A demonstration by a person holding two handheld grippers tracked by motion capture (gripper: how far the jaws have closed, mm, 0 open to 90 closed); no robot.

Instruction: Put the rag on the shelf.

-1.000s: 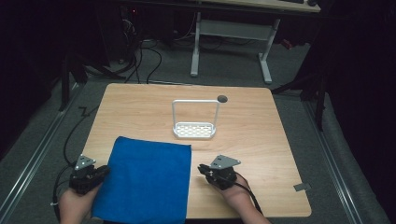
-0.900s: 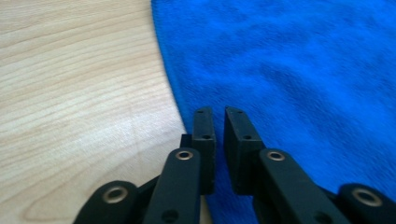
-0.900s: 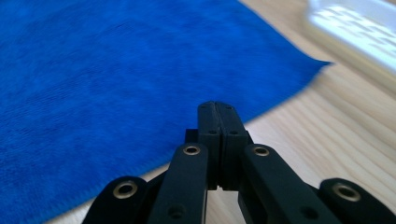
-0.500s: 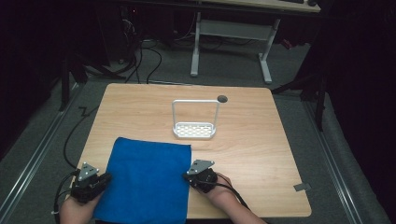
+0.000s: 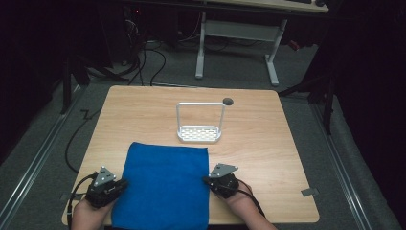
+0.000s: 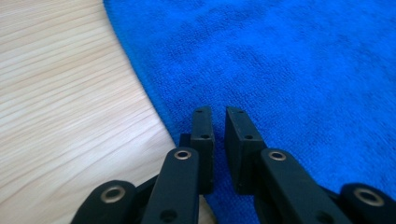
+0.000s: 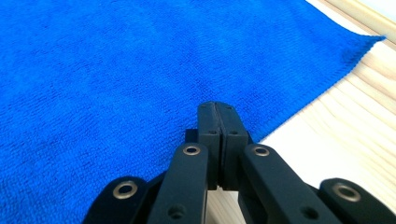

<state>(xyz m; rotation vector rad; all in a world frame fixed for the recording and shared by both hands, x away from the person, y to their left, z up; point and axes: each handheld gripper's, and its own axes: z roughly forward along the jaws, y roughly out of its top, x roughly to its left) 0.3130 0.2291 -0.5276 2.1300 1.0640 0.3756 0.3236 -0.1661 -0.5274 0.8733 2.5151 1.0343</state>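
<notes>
A blue towel [image 5: 163, 187] lies flat on the near half of the wooden table [image 5: 273, 143]. My left gripper [image 5: 122, 184] sits at the towel's left edge. In the left gripper view its jaws [image 6: 219, 112] stand a narrow slit apart over the hem of the towel [image 6: 280, 60], and blue cloth shows in the slit. At the towel's right edge is my right gripper [image 5: 207, 181]. Its jaws [image 7: 217, 106] are pressed fully together at the border of the towel [image 7: 116, 70]. A hand holds each gripper at the table's near edge.
A white wire rack [image 5: 199, 122] with a perforated base stands upright at the table's middle, just beyond the towel. A dark round hole [image 5: 228, 101] lies behind it. Cables trail off the left side, and a desk frame stands on the floor beyond.
The right gripper came in to the towel's right edge, then went right. The left gripper slid right too. The towel has shifted right between them.
</notes>
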